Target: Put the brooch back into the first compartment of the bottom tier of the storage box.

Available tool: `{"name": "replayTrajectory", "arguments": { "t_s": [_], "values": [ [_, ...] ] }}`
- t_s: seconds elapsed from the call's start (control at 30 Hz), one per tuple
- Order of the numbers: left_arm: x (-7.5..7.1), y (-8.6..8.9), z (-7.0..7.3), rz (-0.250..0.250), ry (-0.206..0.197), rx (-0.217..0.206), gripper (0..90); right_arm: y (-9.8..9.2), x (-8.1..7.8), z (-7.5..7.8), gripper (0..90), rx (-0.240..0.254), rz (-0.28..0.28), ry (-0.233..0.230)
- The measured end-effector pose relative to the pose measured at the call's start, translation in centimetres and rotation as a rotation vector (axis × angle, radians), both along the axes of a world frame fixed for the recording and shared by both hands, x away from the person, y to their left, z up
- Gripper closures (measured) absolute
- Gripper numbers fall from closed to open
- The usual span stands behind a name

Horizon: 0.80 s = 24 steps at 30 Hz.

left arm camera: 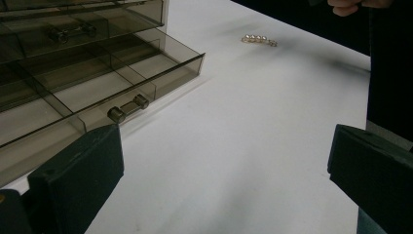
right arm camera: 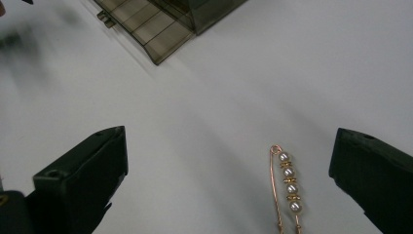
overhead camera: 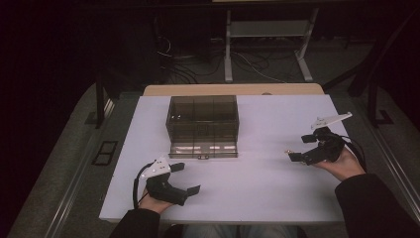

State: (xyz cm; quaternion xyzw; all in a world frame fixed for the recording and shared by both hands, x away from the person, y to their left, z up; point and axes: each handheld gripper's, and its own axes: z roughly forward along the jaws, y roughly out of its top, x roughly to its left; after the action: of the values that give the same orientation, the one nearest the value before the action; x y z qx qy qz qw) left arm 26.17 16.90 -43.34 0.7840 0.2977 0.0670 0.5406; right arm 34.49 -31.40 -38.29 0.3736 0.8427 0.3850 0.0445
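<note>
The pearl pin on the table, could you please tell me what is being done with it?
A person holds a gripper in each hand. The right gripper, fingers open, hovers over the pearl pin, which lies loose on the white table. The left gripper, also open, waits near the smoky plastic drawer box, whose bottom drawer is pulled out.

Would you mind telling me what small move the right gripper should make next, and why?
Probably lower the right gripper and shut it on the pearl pin. Its fingers stand wide open with the pin flat on the table between them, and the organiser's bottom drawer is already pulled open.
</note>
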Motion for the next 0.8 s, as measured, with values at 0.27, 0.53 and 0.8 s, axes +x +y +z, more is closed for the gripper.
{"name": "replayTrajectory", "arguments": {
  "t_s": [0.27,0.53,0.8],
  "values": [
    [0.0,0.0,0.0,-0.001,-0.003,0.000,0.0,0.3,0.9,-0.9,0.2,-0.020,0.004,0.025],
    [0.0,0.0,0.0,-0.001,-0.002,0.001,0.0,0.3,1.7,-1.7,0.2,-0.041,-0.001,0.048],
    [0.0,0.0,0.0,-0.002,-0.001,0.003,0.0,-0.1,2.3,-2.5,0.3,-0.068,-0.009,0.063]
  ]
}}
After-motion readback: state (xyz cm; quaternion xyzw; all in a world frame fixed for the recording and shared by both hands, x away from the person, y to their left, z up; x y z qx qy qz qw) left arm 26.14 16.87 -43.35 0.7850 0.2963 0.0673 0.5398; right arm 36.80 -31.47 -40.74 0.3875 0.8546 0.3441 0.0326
